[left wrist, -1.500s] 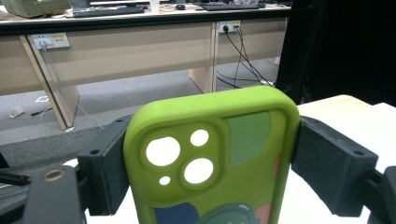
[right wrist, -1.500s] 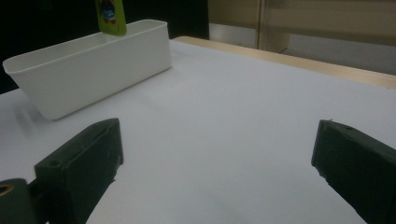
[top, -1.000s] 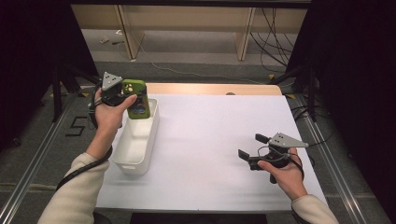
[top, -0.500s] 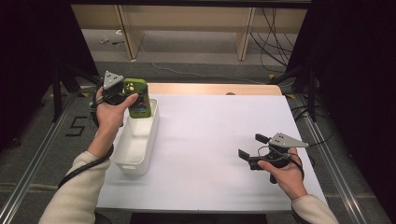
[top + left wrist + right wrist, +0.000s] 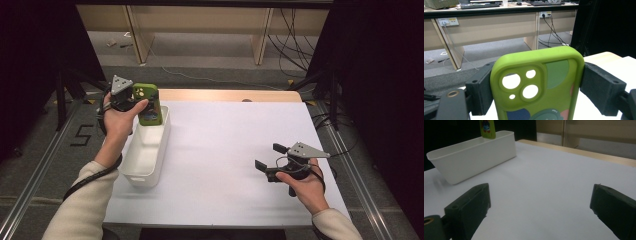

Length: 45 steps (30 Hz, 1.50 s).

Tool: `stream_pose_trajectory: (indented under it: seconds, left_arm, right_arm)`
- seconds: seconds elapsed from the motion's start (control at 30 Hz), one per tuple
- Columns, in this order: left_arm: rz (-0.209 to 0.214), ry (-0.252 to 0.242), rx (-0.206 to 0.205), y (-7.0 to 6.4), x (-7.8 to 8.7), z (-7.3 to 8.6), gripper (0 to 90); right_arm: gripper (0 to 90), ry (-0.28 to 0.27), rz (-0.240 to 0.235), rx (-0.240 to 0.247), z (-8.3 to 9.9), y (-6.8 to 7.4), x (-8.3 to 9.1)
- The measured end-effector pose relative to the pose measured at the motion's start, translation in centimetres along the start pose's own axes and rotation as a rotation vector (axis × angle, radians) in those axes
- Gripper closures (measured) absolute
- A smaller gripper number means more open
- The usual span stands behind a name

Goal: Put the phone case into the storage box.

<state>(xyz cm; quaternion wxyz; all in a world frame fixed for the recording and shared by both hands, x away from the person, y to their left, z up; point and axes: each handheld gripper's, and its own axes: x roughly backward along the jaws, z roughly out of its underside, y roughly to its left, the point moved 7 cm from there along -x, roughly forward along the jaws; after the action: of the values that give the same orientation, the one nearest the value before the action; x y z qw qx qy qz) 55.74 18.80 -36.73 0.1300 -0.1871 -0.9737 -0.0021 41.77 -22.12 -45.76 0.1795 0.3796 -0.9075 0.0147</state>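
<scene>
Phone case (image 5: 148,104), clamped in the left gripper (image 5: 131,99), has risen slightly above the bin (image 5: 148,156); right gripper (image 5: 272,161) idles, jaws apart.

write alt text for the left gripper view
A green phone case stands upright, clamped at its sides by the left tool. Desks and cables lie behind it.

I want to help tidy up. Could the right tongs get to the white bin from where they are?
Probably yes. The right tongs are open and hold nothing, and only bare white table lies between them and the bin. The left tongs hold a green phone case over its far end.
</scene>
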Motion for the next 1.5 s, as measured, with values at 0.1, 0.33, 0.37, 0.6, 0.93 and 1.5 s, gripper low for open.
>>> stream_pose_trajectory:
  seconds: [0.1,0.33,0.37,0.6,0.93,1.5]
  left_arm:
    - [-0.001,0.000,0.001,0.1,-0.1,0.0,18.0]
    - [-0.003,-0.001,0.006,0.3,-0.2,0.0,18.0]
    - [-0.003,-0.001,0.007,0.4,-0.3,0.0,18.0]
    - [-0.001,-0.001,0.006,0.4,-0.5,0.0,18.0]
    - [-0.002,-0.001,0.009,0.6,-0.6,0.0,18.0]
    - [0.002,0.001,0.007,0.5,-1.2,0.0,18.0]
  right_arm:
    - [4.1,-0.001,-0.001,0.000,0.0,0.0,0.0]
    - [4.3,0.001,-0.002,0.001,0.0,0.0,0.0]
    - [4.3,0.000,-0.002,0.001,0.0,0.0,0.0]
    - [4.5,-0.001,-0.002,0.000,0.0,0.0,0.0]
    - [4.7,-0.001,-0.002,-0.002,0.0,0.0,0.0]
    - [5.0,-0.001,-0.002,-0.001,-0.1,-0.1,0.0]
